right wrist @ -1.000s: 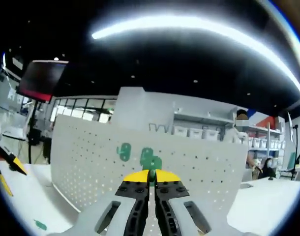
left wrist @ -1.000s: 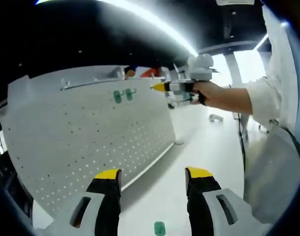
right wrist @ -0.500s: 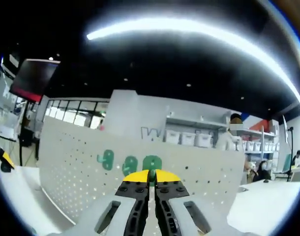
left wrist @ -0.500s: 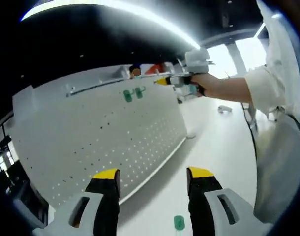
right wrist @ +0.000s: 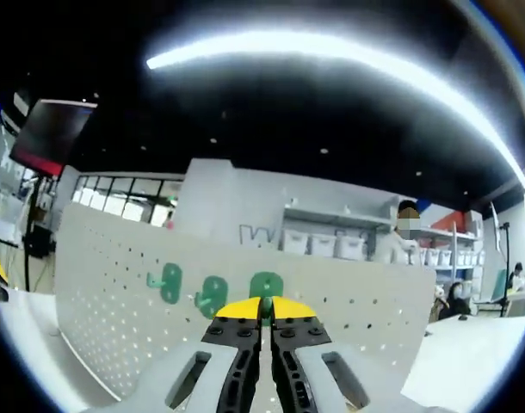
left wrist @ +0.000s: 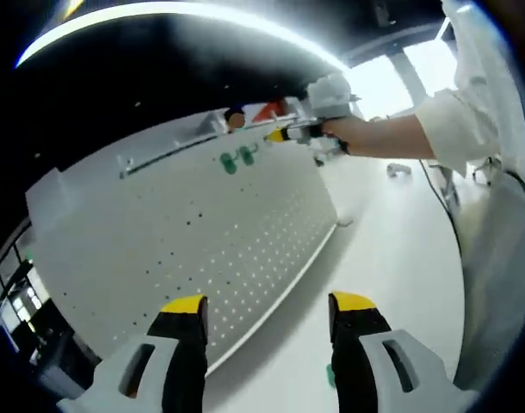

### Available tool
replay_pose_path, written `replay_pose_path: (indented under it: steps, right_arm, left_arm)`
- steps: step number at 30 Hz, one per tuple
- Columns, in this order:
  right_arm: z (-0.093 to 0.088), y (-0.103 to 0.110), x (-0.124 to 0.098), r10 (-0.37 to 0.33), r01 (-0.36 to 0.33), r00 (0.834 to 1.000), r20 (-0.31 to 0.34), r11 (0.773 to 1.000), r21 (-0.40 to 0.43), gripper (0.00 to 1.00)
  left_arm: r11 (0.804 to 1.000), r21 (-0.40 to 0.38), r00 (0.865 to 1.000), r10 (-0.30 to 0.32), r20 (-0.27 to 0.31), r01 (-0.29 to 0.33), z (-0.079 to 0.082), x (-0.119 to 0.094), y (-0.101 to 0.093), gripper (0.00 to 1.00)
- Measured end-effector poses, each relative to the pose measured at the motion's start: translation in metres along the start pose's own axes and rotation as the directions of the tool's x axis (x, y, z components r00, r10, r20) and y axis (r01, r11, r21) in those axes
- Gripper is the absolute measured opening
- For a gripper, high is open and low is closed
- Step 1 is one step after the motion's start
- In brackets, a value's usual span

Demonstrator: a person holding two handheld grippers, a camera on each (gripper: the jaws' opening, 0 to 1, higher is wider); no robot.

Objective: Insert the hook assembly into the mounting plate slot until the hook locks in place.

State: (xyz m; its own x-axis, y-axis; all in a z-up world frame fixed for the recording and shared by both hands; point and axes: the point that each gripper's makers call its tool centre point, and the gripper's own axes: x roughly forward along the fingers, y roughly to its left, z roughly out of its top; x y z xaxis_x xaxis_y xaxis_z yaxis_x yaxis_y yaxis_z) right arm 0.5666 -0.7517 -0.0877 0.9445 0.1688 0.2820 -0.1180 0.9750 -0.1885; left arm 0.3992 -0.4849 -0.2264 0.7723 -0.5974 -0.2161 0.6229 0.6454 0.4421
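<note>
While left gripper (left wrist: 267,308) hangs released, yellow-tipped jaws wide apart, over white table (left wrist: 400,258), left gripper view has white pegboard (left wrist: 185,241) standing upright; green hooks (left wrist: 237,158) sit near its top edge; right gripper (left wrist: 299,132), in person's hand (left wrist: 342,133), close beside them. Small green piece (left wrist: 330,375) lies on table by jaw.

Right gripper view: right gripper (right wrist: 262,303) clenched on green hook (right wrist: 266,291), at pegboard (right wrist: 108,292) face; two more green hooks (right wrist: 189,288) hang left of it.
</note>
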Motion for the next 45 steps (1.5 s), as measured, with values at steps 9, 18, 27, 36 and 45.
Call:
replay_pose_path:
  steps: [9, 18, 27, 36, 45]
  right_arm:
    - [-0.006, -0.002, 0.006, -0.009, 0.009, 1.000, -0.014, 1.000, 0.006, 0.00]
    - [-0.009, -0.002, 0.009, -0.005, 0.005, 1.000, -0.017, 1.000, 0.010, 0.00]
    - [-0.010, -0.003, 0.011, -0.007, 0.007, 1.000, -0.017, 1.000, 0.008, 0.00]
    - [-0.013, -0.002, 0.013, -0.003, 0.003, 1.000, -0.018, 1.000, 0.014, 0.00]
    - [-0.016, -0.002, 0.015, -0.005, 0.005, 1.000, -0.019, 1.000, 0.008, 0.00]
  left_arm:
    - [1.000, -0.005, 1.000, -0.001, 0.013, 0.001, 0.002, -0.001, 0.004, 0.58]
    - [0.999, 0.007, 0.999, -0.041, 0.033, 0.041, 0.008, 0.003, 0.003, 0.60]
    - [0.996, 0.027, 0.995, -0.086, 0.051, 0.085, 0.015, 0.004, 0.003, 0.62]
    - [0.996, 0.036, 0.995, -0.089, 0.048, 0.087, 0.017, 0.003, 0.006, 0.61]
    - [0.995, 0.036, 0.995, -0.091, 0.044, 0.089, 0.015, 0.004, 0.005, 0.60]
